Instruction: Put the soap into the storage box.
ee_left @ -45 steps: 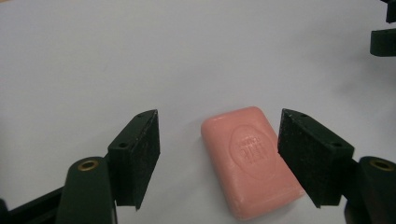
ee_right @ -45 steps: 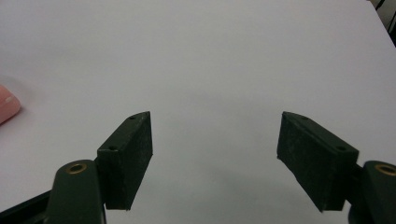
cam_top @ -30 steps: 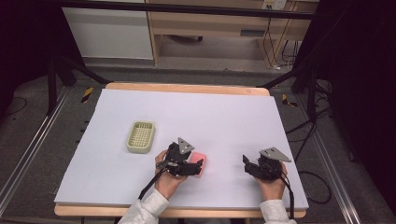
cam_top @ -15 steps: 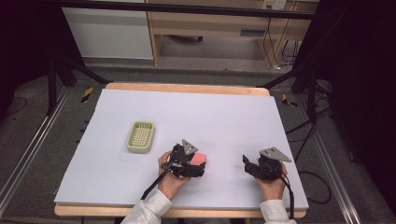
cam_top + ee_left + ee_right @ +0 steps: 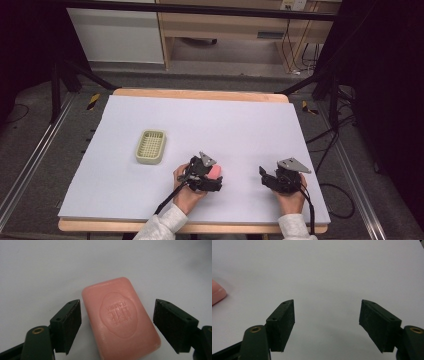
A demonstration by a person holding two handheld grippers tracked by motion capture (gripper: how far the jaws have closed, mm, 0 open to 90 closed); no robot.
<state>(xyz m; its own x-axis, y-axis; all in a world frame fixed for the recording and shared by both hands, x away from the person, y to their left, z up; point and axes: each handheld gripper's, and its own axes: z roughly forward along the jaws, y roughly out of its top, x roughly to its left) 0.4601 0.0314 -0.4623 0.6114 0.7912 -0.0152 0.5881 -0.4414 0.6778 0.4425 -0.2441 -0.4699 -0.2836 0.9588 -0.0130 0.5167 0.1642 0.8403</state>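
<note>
1. The pink soap bar (image 5: pixel 120 320) lies flat on the white worktop (image 5: pixel 250 125), near your edge, directly between the jaws of your left gripper (image 5: pixel 117 322).
2. Those jaws stand wide apart, one on each long side of the bar, neither touching it; nothing is held.
3. The bar's long axis runs away from the gripper, slightly skewed, so closing would likely pinch its narrow width.
4. Your right gripper (image 5: pixel 327 322) is well apart to the right, jaws spread, empty.
5. A small green basket (image 5: pixel 151 146) sits to the left.
</note>
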